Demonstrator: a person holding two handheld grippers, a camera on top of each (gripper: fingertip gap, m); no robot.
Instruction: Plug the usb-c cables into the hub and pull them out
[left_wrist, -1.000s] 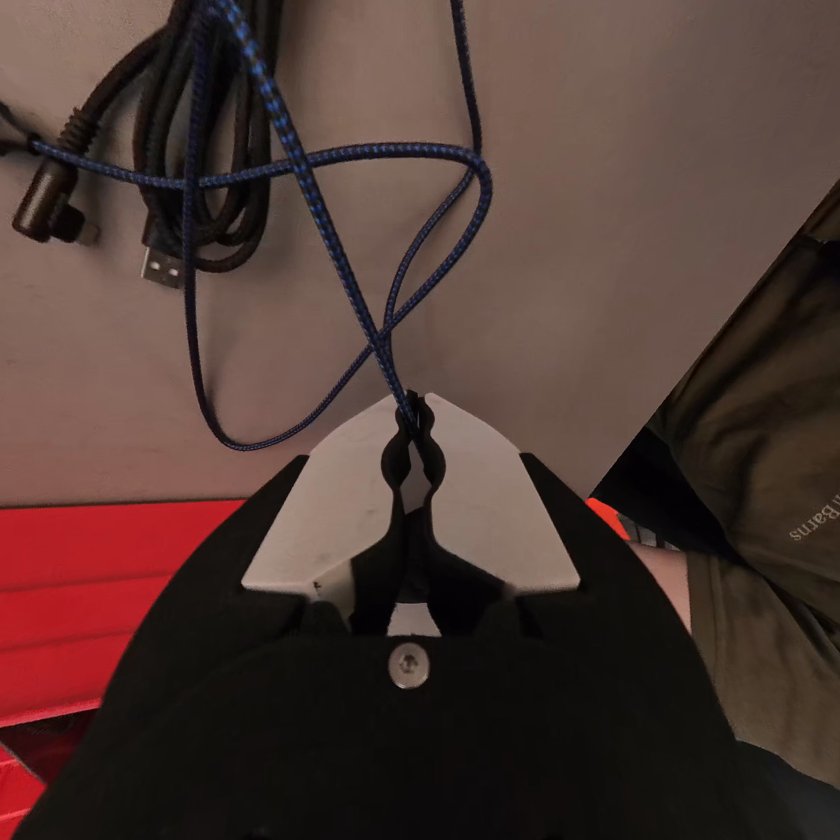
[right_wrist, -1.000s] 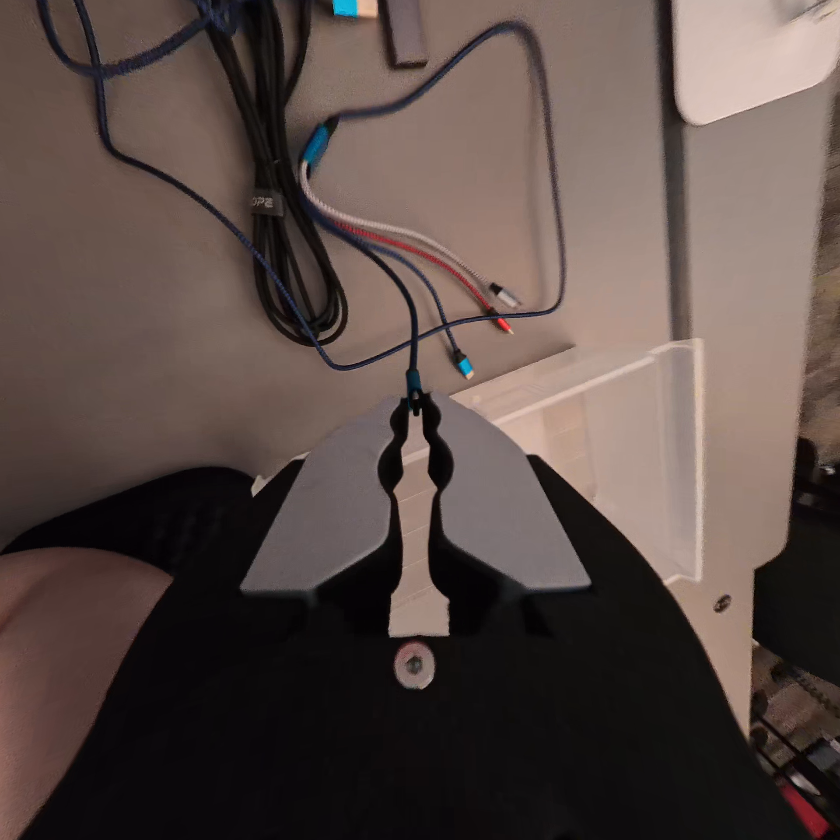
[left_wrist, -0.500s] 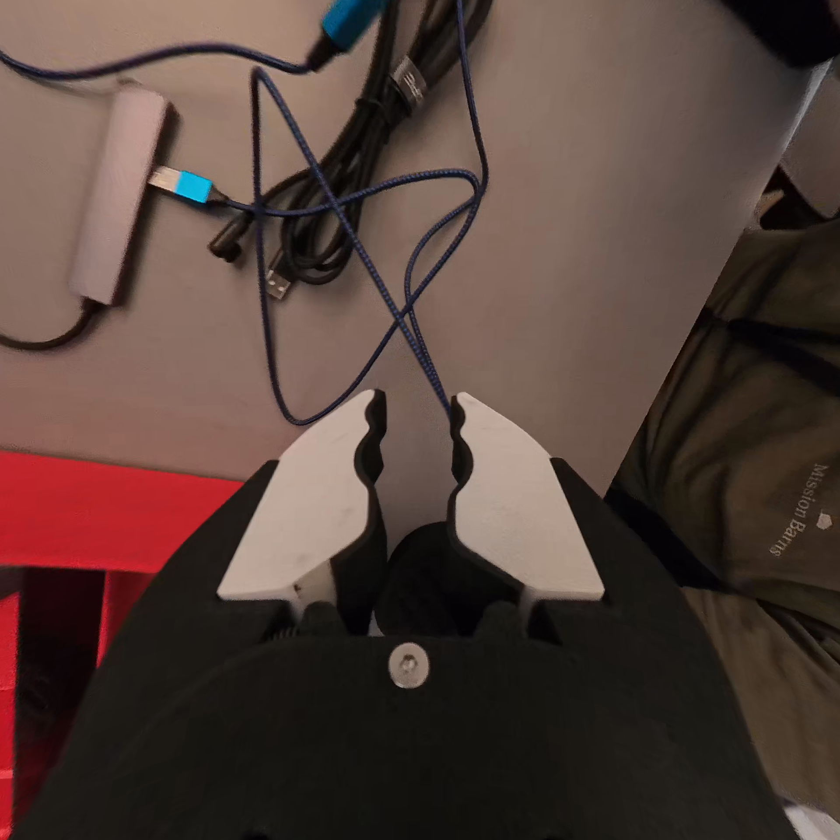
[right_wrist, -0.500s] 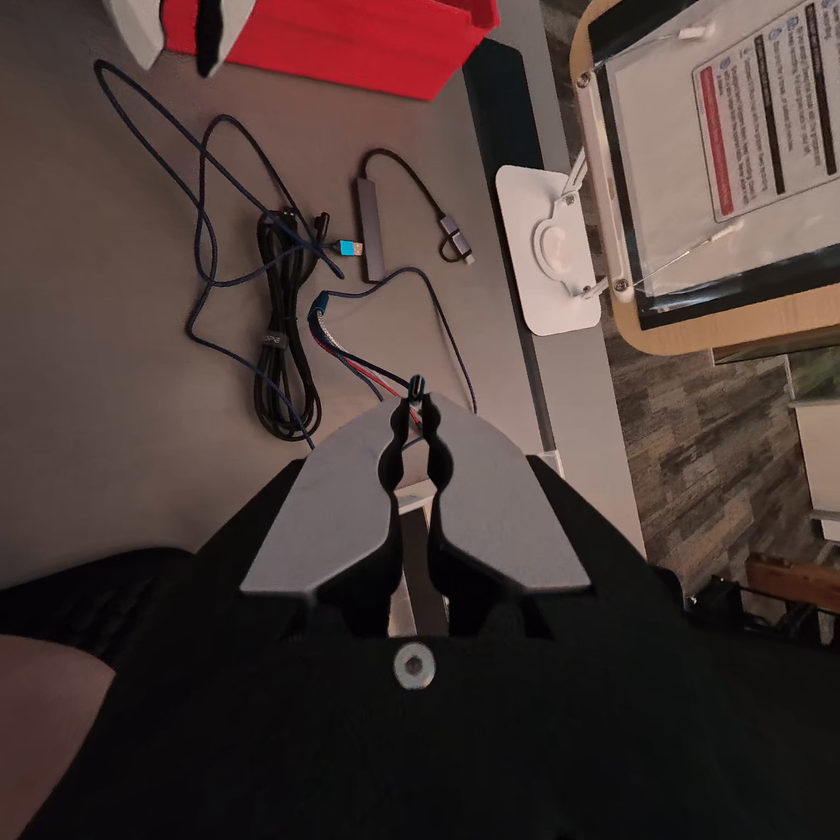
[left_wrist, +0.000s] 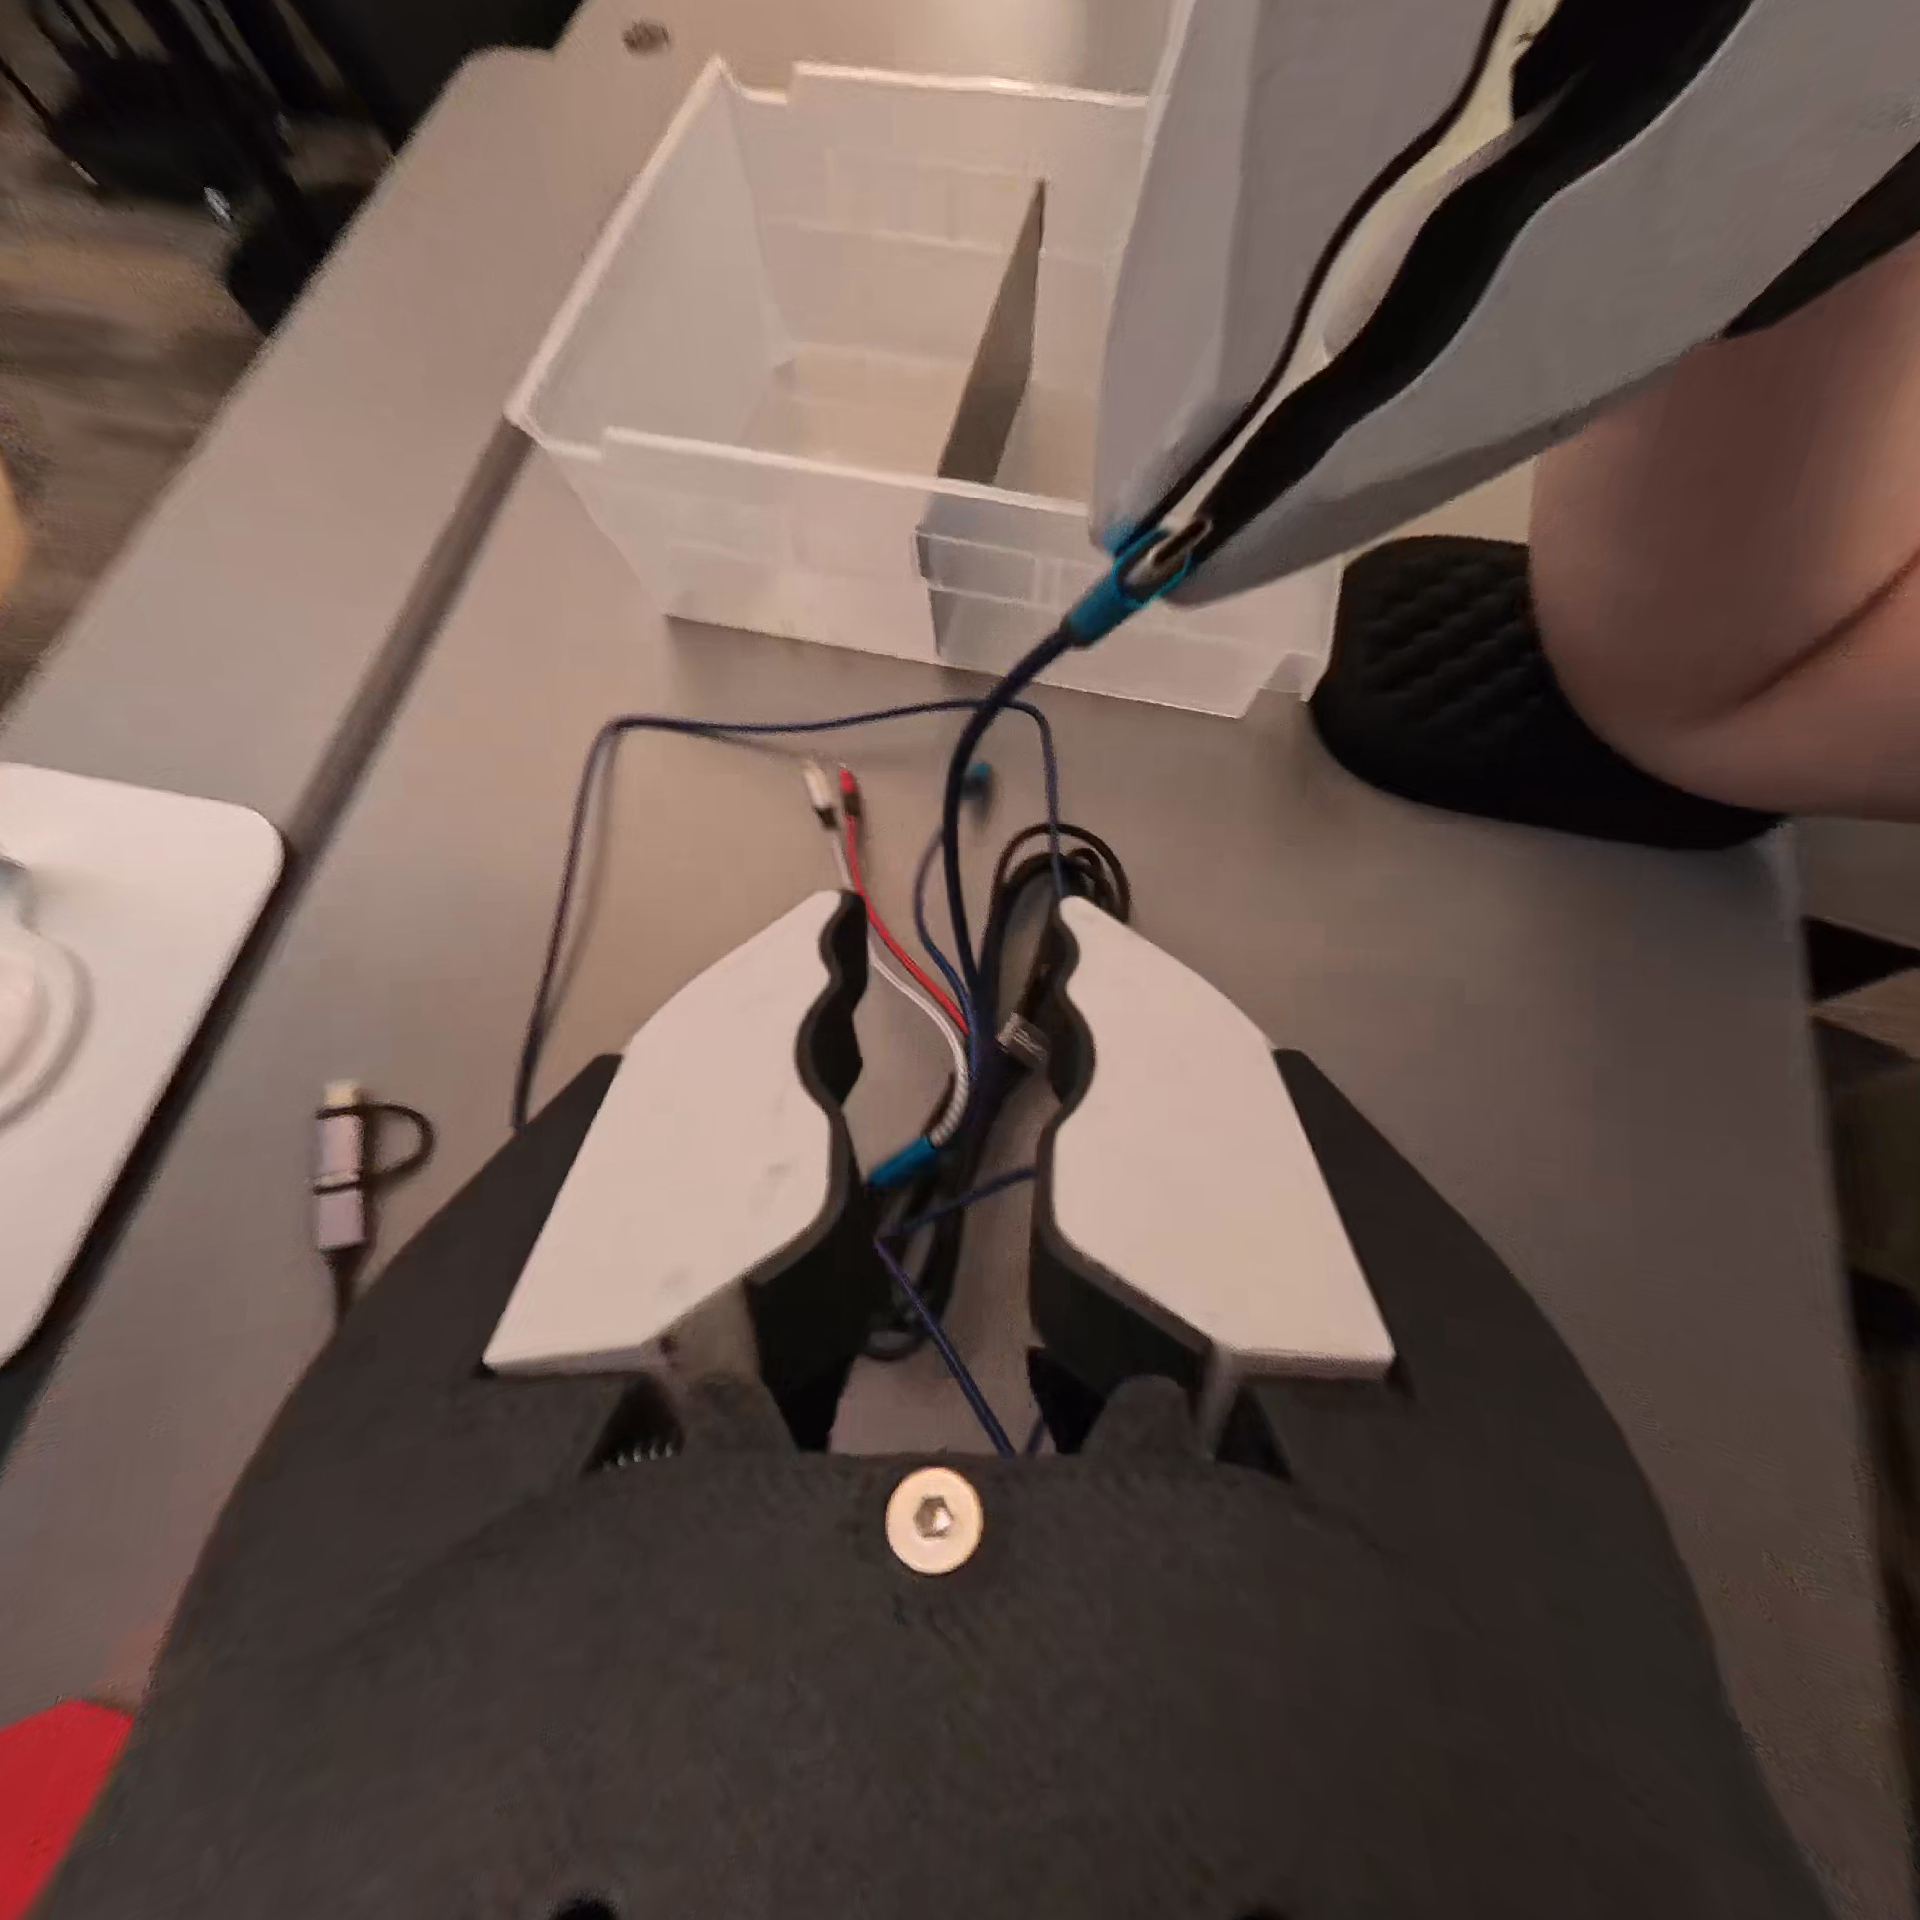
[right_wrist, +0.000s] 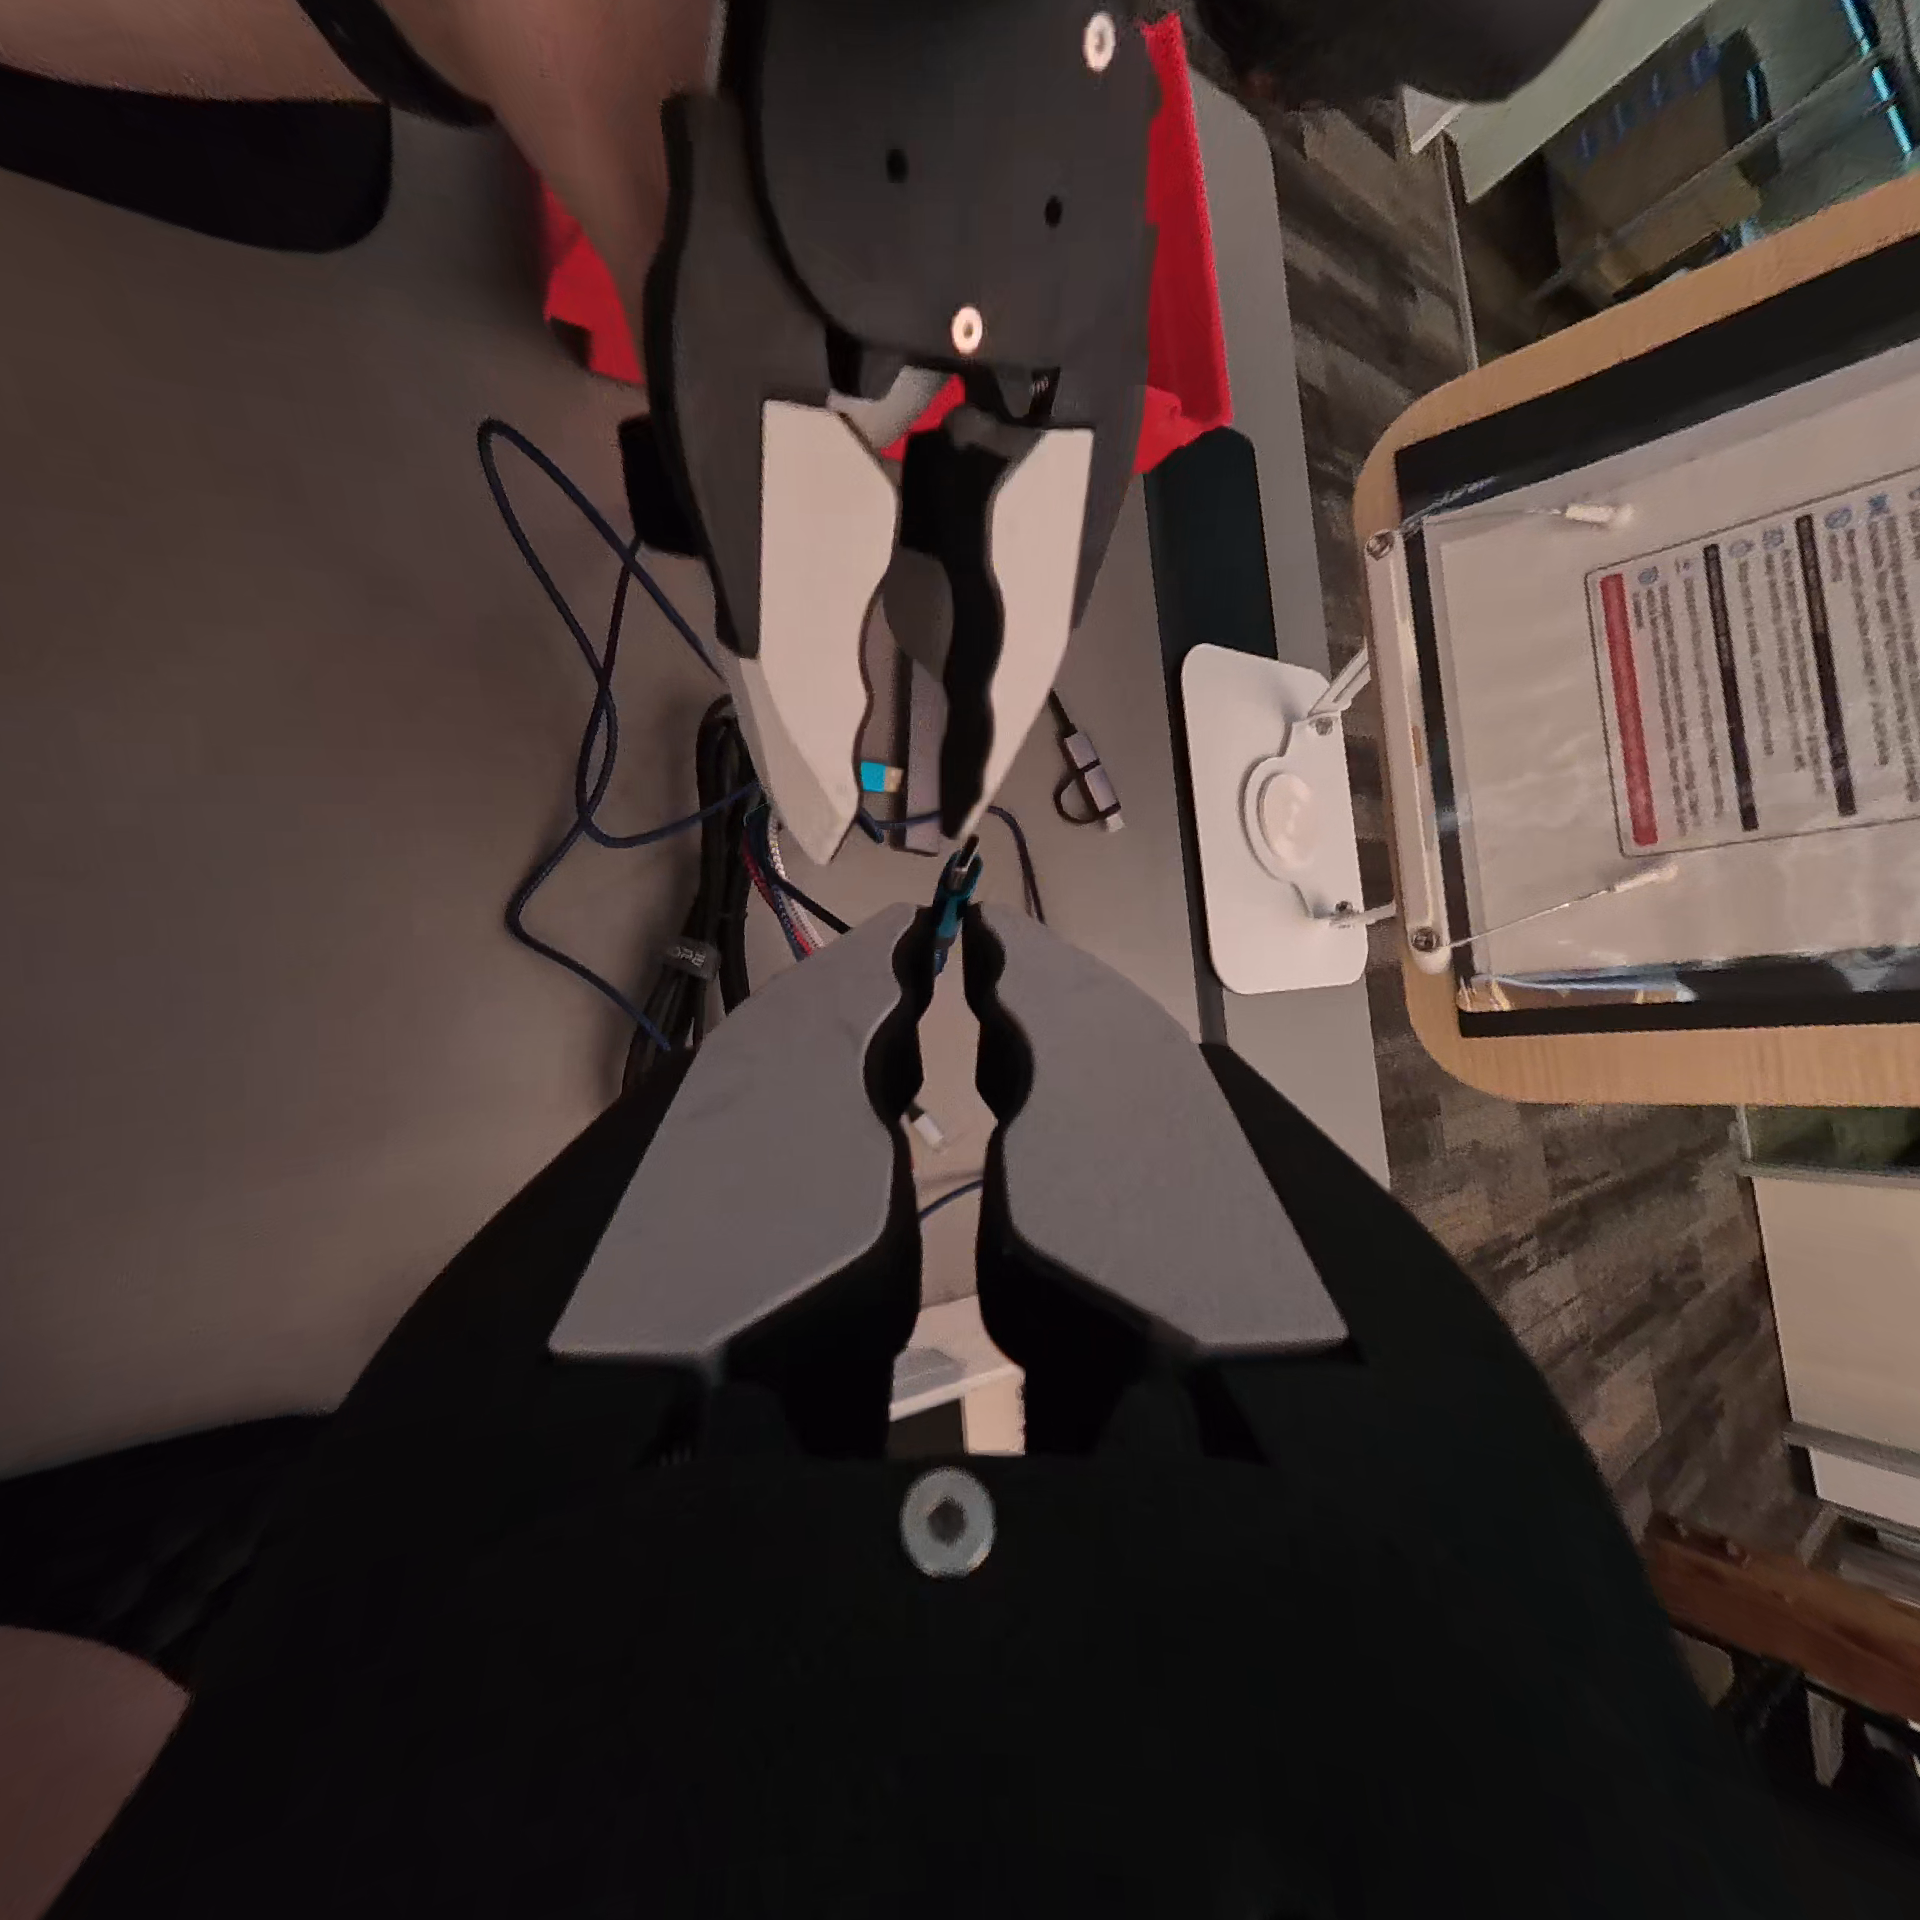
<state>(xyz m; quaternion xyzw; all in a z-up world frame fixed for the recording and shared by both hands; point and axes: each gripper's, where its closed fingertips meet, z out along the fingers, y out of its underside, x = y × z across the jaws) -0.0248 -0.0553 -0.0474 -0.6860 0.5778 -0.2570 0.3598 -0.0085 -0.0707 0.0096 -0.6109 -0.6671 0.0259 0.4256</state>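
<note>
Cables lie tangled on the grey counter (left_wrist: 1455, 1091) in our left wrist view, and our left claw (left_wrist: 956, 914) hangs released above them, its fingers spread with nothing between them. Below its gap run the red, white and blue leads of a multi-head cable (left_wrist: 914, 987) beside a coiled black cable (left_wrist: 1060, 862). Up to the right, our right claw (left_wrist: 1158, 561) is clenched on the blue plug (left_wrist: 1117, 592) of a braided cable, lifted clear of the counter in front of a clear plastic bin (left_wrist: 790, 343).

From the right wrist view, the right claw (right_wrist: 943, 914) grips that blue plug (right_wrist: 954, 894) at its very tips, metal end pointing forward. The left claw (right_wrist: 904, 831) faces it, just beyond the plug. The hub (right_wrist: 914, 727) lies on the counter behind the left claw, partly hidden, with one light-blue plug (right_wrist: 881, 777) at its side; we cannot tell if that one is seated. We judge the task unfinished: the held plug is not in the hub and must yet reach a port
</note>
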